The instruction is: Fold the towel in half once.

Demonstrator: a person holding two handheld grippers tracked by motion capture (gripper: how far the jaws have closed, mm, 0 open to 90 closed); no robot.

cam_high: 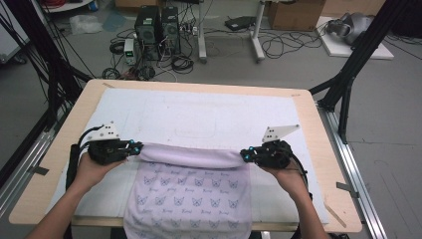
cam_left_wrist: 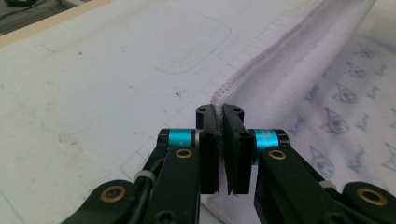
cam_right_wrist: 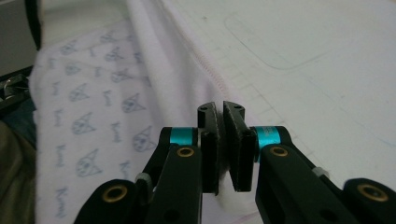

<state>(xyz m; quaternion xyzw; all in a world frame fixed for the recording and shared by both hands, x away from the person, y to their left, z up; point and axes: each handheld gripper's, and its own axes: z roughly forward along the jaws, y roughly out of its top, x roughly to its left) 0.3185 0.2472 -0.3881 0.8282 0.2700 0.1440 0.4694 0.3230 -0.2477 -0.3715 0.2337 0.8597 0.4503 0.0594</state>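
A: Cloth (cam_high: 191,186) colour?
B: Pale lilac-white, printed with small blue cat-like heads and blue script words in repeating rows. Hem stitching (cam_left_wrist: 261,63) pinkish.
A: Reverse side?
B: The folded-over band shows plain lilac, no print.
A: Tongs?
B: Left tongs (cam_left_wrist: 219,114) and right tongs (cam_right_wrist: 220,112): black, teal rings, brass-coloured screws. White three-cornered plates with dark dots.
A: Surface (cam_high: 326,164)?
B: Light wood edge. White mat (cam_high: 199,112) on top, faint grey outlines and grid lines.

The printed cloth (cam_high: 191,199) runs off the high view's bottom edge, its near hem cut off
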